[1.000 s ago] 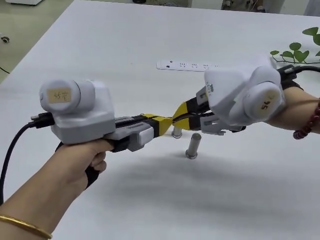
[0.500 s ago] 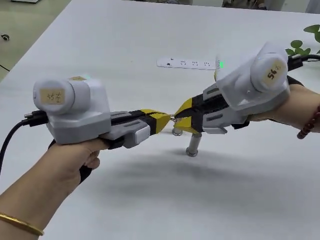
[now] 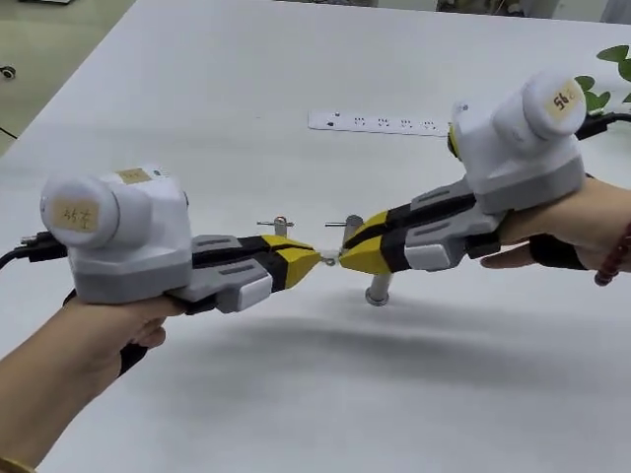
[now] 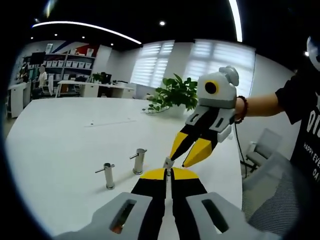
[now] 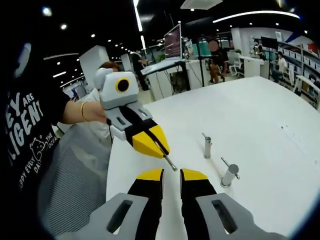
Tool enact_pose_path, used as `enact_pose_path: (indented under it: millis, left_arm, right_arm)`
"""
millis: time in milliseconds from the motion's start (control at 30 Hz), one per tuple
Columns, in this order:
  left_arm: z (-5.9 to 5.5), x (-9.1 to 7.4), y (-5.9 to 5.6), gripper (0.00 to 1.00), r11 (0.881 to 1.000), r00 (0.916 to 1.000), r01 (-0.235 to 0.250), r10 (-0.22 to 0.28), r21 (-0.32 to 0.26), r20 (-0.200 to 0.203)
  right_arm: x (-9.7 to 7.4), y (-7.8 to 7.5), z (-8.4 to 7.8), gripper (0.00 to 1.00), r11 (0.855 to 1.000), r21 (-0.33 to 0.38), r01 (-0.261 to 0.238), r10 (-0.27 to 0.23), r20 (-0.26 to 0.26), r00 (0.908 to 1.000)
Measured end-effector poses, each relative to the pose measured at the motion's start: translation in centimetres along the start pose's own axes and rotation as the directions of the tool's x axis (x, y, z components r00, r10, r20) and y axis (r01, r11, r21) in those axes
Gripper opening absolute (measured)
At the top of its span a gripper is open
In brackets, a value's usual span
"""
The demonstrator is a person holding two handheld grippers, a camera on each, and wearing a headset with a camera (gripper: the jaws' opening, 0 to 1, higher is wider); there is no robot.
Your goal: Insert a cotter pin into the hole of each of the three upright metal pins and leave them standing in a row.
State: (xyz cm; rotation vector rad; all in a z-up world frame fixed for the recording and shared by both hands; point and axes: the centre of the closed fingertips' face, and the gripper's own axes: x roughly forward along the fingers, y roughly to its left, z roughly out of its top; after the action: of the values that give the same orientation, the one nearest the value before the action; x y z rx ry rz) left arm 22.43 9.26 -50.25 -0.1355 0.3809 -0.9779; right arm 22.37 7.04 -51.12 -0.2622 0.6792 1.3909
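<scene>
I read the tabletop (image 3: 296,79) as smooth matt white. The pins (image 3: 379,288) are satin grey metal, the cotter pin (image 5: 169,161) brighter metal. Left gripper (image 3: 317,258) and right gripper (image 3: 343,260): matt pale plastic shells.

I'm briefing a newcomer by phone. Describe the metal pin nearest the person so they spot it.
On the table, look below the jaws of the right gripper. The nearest metal pin stands there, its top hidden behind them. Its two neighbours stand farther back, each with a cotter pin through it.

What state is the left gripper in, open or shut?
Shut: the left gripper has its yellow jaw tips closed on a thin cotter pin, which sticks out beyond them.
</scene>
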Motion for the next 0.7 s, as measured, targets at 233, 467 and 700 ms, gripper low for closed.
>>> enact_pose_path:
  millis: [233, 467, 700]
  left_arm:
    - [-0.3, -0.6, -1.4, 0.00, 0.997, 0.9970, 0.077, -0.077, 0.025, 0.005]
    - [-0.4, -0.9, -2.6, 0.00, 0.990, 0.9903, 0.137, -0.138, 0.023, 0.019]
    - [-0.4, -1.0, -3.7, 0.00, 0.982, 0.9823, 0.185, -0.186, 0.030, 0.026]
  right_arm:
    - [0.0, 1.5, -1.3, 0.08, 0.998, 0.035, -0.051, 0.051, 0.016, 0.9986]
    - [-0.1, 3.2, -1.7, 0.09, 0.992, 0.047, -0.118, 0.117, 0.038, 0.9924]
    - [0.2, 4.3, -1.7, 0.08, 0.988, 0.028, -0.155, 0.153, 0.041, 0.9873]
